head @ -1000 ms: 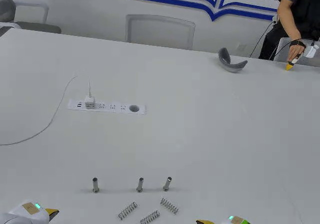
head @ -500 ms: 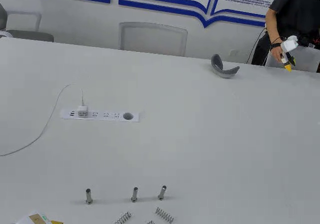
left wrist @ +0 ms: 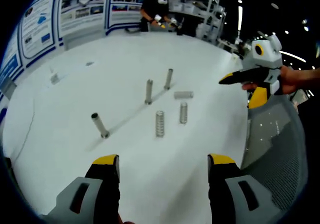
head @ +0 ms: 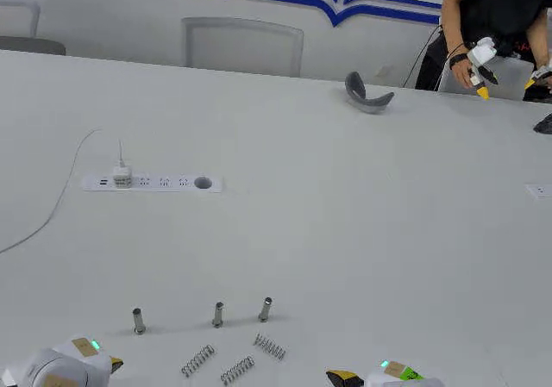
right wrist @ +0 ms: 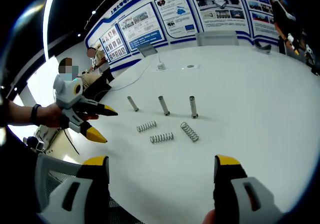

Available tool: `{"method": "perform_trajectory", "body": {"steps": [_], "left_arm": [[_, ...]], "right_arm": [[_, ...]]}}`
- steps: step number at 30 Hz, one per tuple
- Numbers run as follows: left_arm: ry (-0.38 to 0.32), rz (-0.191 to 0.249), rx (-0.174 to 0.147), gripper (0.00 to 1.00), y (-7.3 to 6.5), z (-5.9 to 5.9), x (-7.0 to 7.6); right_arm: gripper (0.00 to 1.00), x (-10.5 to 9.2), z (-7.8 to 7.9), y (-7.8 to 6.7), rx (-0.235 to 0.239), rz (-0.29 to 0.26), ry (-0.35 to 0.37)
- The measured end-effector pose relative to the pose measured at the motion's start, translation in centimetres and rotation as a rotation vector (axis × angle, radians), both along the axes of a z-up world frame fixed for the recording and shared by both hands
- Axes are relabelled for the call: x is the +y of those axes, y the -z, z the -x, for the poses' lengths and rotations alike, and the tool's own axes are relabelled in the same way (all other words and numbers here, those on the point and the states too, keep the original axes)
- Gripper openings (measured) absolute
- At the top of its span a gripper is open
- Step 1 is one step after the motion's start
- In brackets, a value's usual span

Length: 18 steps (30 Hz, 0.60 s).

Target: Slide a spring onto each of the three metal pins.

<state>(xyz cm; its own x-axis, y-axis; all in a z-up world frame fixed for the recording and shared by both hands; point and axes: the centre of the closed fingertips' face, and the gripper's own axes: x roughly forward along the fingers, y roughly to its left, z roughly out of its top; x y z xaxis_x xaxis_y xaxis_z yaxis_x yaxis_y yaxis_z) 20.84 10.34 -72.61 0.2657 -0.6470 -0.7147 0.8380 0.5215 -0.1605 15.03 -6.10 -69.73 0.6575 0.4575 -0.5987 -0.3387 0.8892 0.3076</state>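
Three short metal pins (head: 138, 321) (head: 218, 315) (head: 265, 309) stand upright in a row on the white table, all bare. In front of them lie three loose springs (head: 197, 360) (head: 237, 370) (head: 269, 346). My left gripper (head: 110, 365) peeks in at the bottom left of the head view, and my right gripper (head: 343, 377) at the bottom middle. Both hang off the table's near edge, clear of the parts. The left gripper (left wrist: 163, 160) is open and empty, facing pins (left wrist: 149, 92) and springs (left wrist: 160, 123). Likewise open and empty, the right gripper (right wrist: 161, 160) faces pins (right wrist: 164, 106) and springs (right wrist: 162, 137).
A white power strip (head: 151, 183) with a plugged charger and cable lies mid-left. A grey curved object (head: 366, 96) rests at the far side. An empty chair (head: 241, 46) stands behind the table. A person (head: 487, 8) holding grippers works at the far right.
The head camera has panned and tilted; pins and springs lie as before. Both grippers show at the bottom edge again. The person at the far right has moved their hands.
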Motion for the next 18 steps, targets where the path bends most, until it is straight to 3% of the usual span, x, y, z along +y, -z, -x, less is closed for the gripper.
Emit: {"method": "perform_trajectory", "body": {"steps": [10,18], "left_arm": [[0.036,0.005,0.001,0.75,0.3,-0.8,-2.1],[0.072,-0.005,0.004,0.76,0.6,-1.0,-2.8]], "right_arm": [[0.88,0.4,0.2,0.0,0.003,-0.008,0.001],[0.88,0.0,0.3,0.0,0.004,-0.009,0.012]]}}
